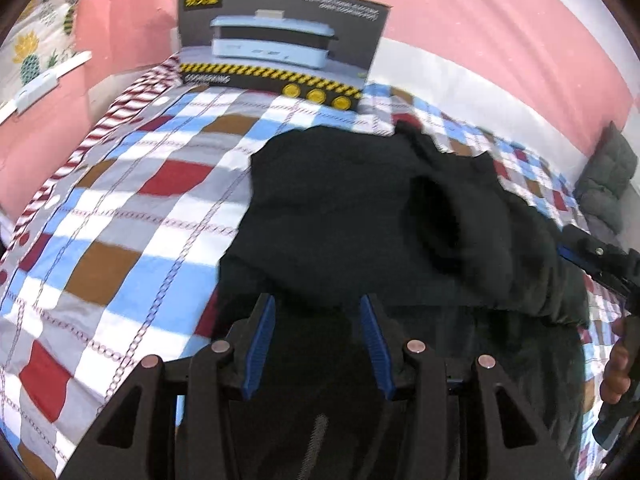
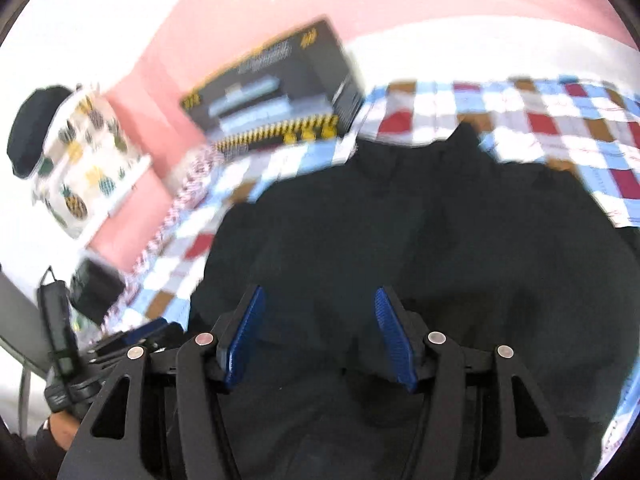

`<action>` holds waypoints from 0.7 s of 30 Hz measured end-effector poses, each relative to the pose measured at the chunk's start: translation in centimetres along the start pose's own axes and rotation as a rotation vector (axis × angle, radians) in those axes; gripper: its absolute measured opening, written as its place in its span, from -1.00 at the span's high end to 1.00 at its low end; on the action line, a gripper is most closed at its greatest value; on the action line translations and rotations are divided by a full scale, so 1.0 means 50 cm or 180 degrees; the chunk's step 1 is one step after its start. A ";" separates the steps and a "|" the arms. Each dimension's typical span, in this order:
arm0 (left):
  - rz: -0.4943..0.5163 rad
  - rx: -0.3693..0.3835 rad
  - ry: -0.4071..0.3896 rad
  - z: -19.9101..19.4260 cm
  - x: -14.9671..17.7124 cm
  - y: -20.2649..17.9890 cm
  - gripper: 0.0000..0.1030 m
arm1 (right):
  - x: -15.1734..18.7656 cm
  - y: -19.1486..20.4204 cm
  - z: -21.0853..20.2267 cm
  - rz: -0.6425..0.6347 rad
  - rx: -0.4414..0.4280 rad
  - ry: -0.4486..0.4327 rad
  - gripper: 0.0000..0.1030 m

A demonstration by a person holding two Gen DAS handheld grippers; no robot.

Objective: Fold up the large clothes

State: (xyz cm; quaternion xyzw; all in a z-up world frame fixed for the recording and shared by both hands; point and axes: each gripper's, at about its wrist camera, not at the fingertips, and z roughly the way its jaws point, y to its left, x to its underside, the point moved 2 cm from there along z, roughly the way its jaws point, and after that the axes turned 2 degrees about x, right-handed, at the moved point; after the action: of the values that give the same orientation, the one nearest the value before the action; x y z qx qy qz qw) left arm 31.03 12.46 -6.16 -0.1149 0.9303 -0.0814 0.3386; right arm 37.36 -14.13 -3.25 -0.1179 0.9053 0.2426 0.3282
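The black garment is bunched on the checked bedspread, at 12 o'clock from both tongs — a step between folds is judged. The left gripper and right gripper are held well open, nothing gripped; an edge must be selected and pinched next.

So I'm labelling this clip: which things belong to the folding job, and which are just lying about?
Job: black garment; left gripper and right gripper, jaws open; checked bedsheet.
Lying about: appliance box; grey cushion; pineapple-print fabric.

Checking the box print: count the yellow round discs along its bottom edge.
3. The yellow discs sit in a row at the lower right of the appliance box: left, middle, right. None appear hidden.
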 end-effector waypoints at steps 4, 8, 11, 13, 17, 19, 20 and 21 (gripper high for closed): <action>0.0045 0.0189 -0.0071 -0.004 -0.040 -0.038 0.05 | 0.006 -0.122 -0.046 0.0531 0.0394 -0.0232 -0.13; 0.0235 0.0332 -0.0143 0.008 -0.076 -0.097 0.02 | 0.046 -0.233 -0.073 0.1000 0.0793 -0.0305 0.22; 0.0370 0.0494 -0.0142 0.036 -0.093 -0.144 0.02 | 0.072 -0.294 -0.084 0.1253 0.0925 -0.0368 0.46; 0.0492 0.0563 -0.0120 0.066 -0.095 -0.174 0.06 | 0.082 -0.315 -0.068 0.1297 0.0953 -0.0262 0.51; 0.0664 0.0267 0.0184 0.181 -0.073 -0.196 0.72 | 0.090 -0.291 0.021 0.0888 0.0865 0.0226 0.50; 0.0550 0.0212 0.0353 0.231 -0.056 -0.176 0.72 | 0.084 -0.284 0.035 0.0718 0.0833 0.0305 0.47; 0.0501 0.0252 0.0357 0.237 -0.053 -0.168 0.72 | 0.082 -0.287 0.033 0.0709 0.0785 0.0330 0.47; 0.0504 0.0270 0.0334 0.233 -0.054 -0.166 0.72 | 0.077 -0.293 0.028 0.0720 0.0729 0.0358 0.48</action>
State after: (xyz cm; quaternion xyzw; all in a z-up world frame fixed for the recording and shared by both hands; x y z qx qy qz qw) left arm 41.89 4.35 -11.42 -0.0222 0.9487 -0.0996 0.2993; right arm 40.65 -26.13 -11.97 0.0095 0.9514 0.1663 0.2590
